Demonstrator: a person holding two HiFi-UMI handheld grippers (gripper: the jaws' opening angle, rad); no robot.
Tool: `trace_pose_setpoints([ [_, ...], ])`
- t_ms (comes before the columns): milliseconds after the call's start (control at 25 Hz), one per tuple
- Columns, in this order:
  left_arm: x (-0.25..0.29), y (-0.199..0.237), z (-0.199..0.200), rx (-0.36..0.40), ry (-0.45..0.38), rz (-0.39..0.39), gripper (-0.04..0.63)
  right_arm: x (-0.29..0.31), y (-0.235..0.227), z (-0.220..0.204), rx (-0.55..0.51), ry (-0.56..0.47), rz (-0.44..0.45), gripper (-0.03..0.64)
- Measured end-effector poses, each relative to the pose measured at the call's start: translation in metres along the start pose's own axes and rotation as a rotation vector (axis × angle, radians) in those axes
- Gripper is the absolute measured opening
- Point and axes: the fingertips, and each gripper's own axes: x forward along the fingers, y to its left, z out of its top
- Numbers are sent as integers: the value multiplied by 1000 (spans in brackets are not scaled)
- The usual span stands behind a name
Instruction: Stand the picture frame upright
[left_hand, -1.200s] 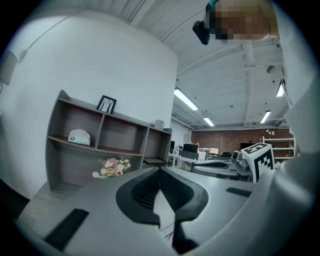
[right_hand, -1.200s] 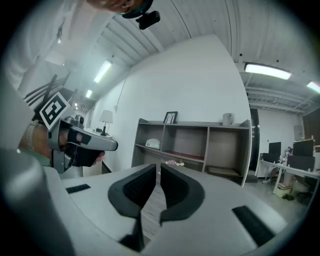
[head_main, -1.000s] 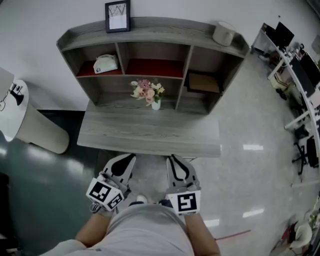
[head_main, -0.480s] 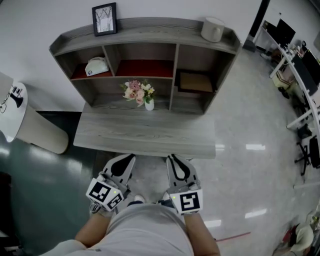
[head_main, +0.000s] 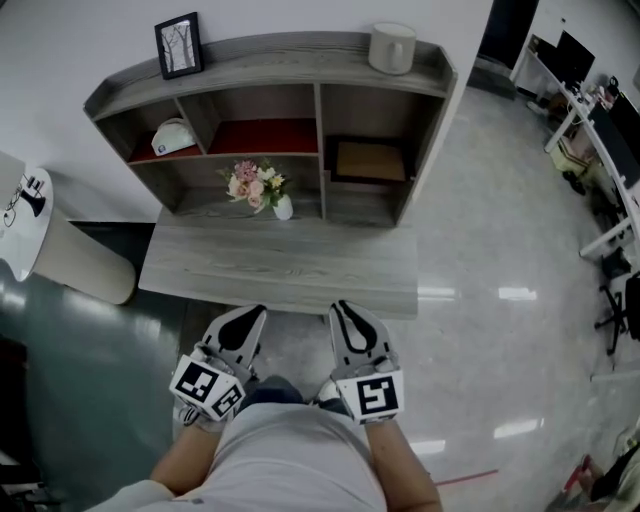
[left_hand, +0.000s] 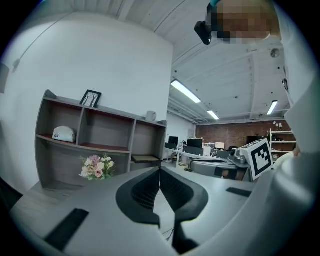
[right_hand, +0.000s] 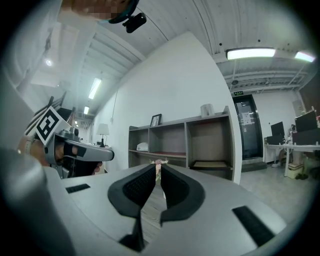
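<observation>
The jaws of the left gripper (left_hand: 160, 175) are pressed fully together with nothing between them. Those of the right gripper (right_hand: 156, 172) are all but closed, with only a thin slit between the pads and nothing in it. Both are held side by side near the person's body, level, short of the near edge of the counter (head_main: 280, 268), touching nothing.

On the far half of the counter stands a grey wooden shelf unit (head_main: 320, 90) against the white wall. The picture frame (head_main: 178, 45), black-edged with a pale print, is on the top board at the far left end. It already stands upright, well apart from both grippers. Below it, the left compartment holds a small white rounded thing (head_main: 172, 137); I cannot tell what it is. The middle compartment has a red lining (head_main: 262, 135). Just in front of the middle of the unit a bunch of pink and white flowers (head_main: 250, 186) sits in a little white vase. The right compartment holds a flat brown box (head_main: 370, 160). Above that, at the right end of the top board, stands a white mug (head_main: 392, 47). Further right the pale glossy floor (head_main: 500, 260) runs out to office desks (head_main: 600, 130).
</observation>
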Motion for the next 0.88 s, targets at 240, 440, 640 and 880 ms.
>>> trace_pose_setpoints([
  [240,7,5,-3,-11,13,33,15,5,0,-7,-36,20,35,41],
  [440,16,15,-4,-15,6,30,15,17,-2,-13,-39,33,37,41],
  [640,28,36,-2,-24,13,20,15,42,-12,-17,-26,44,12,41],
  [880,50,76,3,-34,22,6,15,80,-25,-22,-20,71,-24,41],
])
